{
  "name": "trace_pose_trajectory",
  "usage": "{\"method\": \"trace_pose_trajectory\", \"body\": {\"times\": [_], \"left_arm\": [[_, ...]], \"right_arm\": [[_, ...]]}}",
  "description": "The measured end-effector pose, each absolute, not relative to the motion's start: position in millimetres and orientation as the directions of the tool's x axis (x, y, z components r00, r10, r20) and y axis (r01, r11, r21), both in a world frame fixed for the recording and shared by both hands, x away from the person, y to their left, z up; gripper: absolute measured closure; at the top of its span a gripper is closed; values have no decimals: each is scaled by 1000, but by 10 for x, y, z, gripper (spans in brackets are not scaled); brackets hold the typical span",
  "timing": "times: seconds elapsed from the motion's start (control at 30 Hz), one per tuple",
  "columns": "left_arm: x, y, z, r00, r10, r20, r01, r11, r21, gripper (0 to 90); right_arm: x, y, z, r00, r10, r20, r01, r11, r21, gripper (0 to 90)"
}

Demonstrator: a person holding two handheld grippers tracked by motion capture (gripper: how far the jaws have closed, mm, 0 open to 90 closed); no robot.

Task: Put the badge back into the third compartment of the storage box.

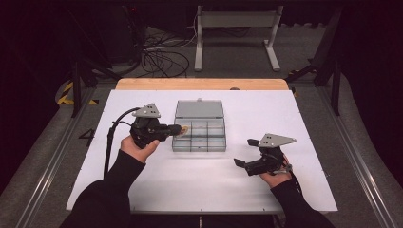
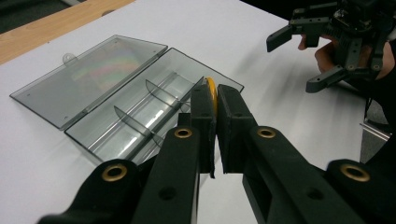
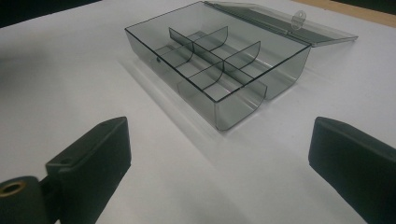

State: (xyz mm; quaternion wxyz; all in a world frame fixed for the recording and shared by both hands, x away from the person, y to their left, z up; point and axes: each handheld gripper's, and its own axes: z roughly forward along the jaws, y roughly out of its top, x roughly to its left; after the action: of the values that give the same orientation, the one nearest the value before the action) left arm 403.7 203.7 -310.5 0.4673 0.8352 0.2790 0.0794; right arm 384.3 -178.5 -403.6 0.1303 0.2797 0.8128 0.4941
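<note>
White board covers the table point(image 1: 190, 190), with a strip of bare wood along its far edge and a dark floor with cables and a metal stand beyond. Nearest the person's edge, toward the right corner, the right gripper point(image 1: 243, 153) rests in the right hand low over the board, its two black jaws spread wide with nothing between them; in the right gripper view they frame bare white board short of the box. Farther in, left of the middle, the left gripper point(image 1: 180, 128) is held in the left hand and points toward the box. Its jaws are clenched on a thin yellow disc point(image 2: 212, 91), which stands on edge between the black pads, its upper rim showing above them in the left gripper view. The disc is held at the left edge of the box, over its left-hand compartments; whether it touches the box I cannot tell. At the middle of the table lies the clear smoky plastic compartment box point(image 1: 199, 137), divided by curved partitions, its hinged lid point(image 1: 199, 109) folded flat open toward the far edge.
</note>
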Motion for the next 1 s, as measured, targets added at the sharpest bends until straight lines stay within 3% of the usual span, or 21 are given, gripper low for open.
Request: {"method": "trace_pose_trajectory", "body": {"times": [1.0], "left_arm": [[4369, 1576, -3227, 830, 530, -172, 416, -383, 825, 863]], "right_arm": [[3847, -1795, -4043, -812, 581, 61, 324, 361, 875, 62]]}}
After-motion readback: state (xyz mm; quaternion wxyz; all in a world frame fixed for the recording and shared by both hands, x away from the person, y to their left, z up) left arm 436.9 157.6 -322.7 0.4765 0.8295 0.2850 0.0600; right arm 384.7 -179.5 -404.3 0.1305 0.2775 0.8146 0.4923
